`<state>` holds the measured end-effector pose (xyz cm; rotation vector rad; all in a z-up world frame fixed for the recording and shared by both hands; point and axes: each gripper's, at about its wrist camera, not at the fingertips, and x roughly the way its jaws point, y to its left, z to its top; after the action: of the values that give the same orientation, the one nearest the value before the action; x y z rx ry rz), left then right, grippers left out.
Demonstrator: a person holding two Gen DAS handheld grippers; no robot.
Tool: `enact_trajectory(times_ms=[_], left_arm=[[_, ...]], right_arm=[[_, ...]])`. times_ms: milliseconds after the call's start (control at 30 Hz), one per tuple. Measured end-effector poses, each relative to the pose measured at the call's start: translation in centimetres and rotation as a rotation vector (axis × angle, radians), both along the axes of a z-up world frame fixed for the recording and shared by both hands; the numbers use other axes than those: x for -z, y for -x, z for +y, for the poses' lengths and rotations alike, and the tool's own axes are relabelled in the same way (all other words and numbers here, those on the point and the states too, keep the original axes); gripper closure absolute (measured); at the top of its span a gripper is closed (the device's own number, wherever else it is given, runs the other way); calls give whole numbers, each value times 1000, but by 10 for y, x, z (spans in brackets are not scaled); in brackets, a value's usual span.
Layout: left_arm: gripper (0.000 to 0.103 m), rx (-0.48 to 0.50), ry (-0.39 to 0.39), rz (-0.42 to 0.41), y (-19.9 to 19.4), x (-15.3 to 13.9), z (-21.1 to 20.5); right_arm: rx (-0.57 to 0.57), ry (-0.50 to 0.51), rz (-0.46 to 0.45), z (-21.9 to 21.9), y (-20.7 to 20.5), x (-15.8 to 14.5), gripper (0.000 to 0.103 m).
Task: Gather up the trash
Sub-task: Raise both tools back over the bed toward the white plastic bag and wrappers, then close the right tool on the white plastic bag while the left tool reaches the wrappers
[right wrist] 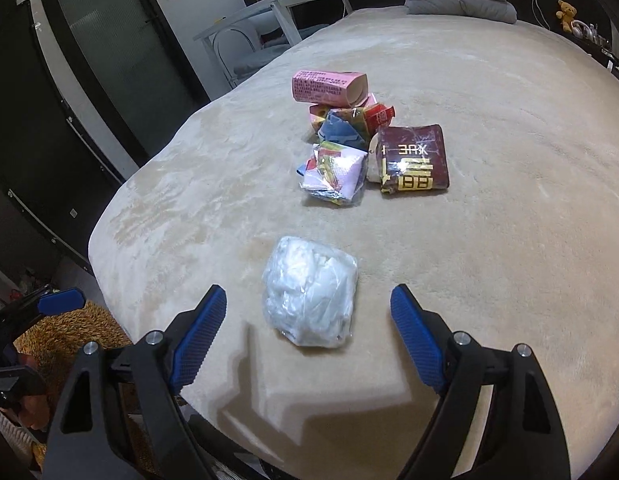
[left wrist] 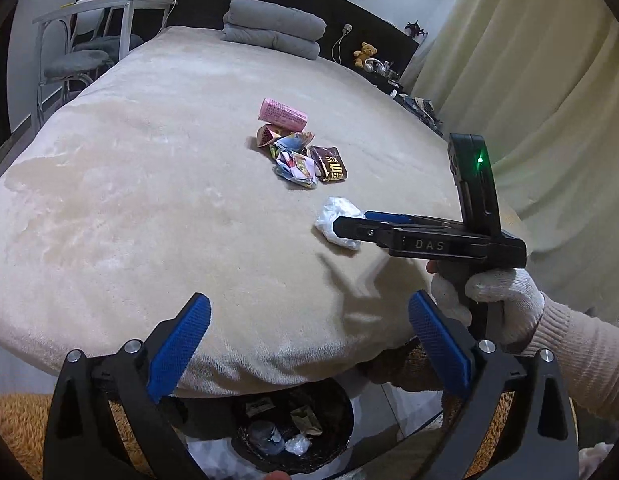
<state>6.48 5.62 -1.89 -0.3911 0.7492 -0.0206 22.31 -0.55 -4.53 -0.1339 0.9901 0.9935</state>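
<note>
On the plush beige bed, five pieces of trash lie in view: one pink cardboard box, one crumpled red-and-blue wrapper, one glossy multicoloured packet, one dark brown foil pouch, all touching in a cluster, and one white crinkled plastic bag, lying apart, nearer the edge. The left gripper gapes wide and empty above a round black bin on the floor. The right gripper stands open, its fingers either side of the white bag, not pressing it.
</note>
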Motion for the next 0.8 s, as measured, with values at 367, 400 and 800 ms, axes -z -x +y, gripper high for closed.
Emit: enact_trajectory(times_ms=[367,400,800], left_arm=[[6,-25,38,12,-5,5,8],[6,-27,38,16,-6,5,8],[6,-69,25,32,-37,2,20]], right_arm=[[-7,14,15,1,-5,5,51],[-7,13,11,0,-4,3,51],[61,-46,-13,-45,0,-14,51]])
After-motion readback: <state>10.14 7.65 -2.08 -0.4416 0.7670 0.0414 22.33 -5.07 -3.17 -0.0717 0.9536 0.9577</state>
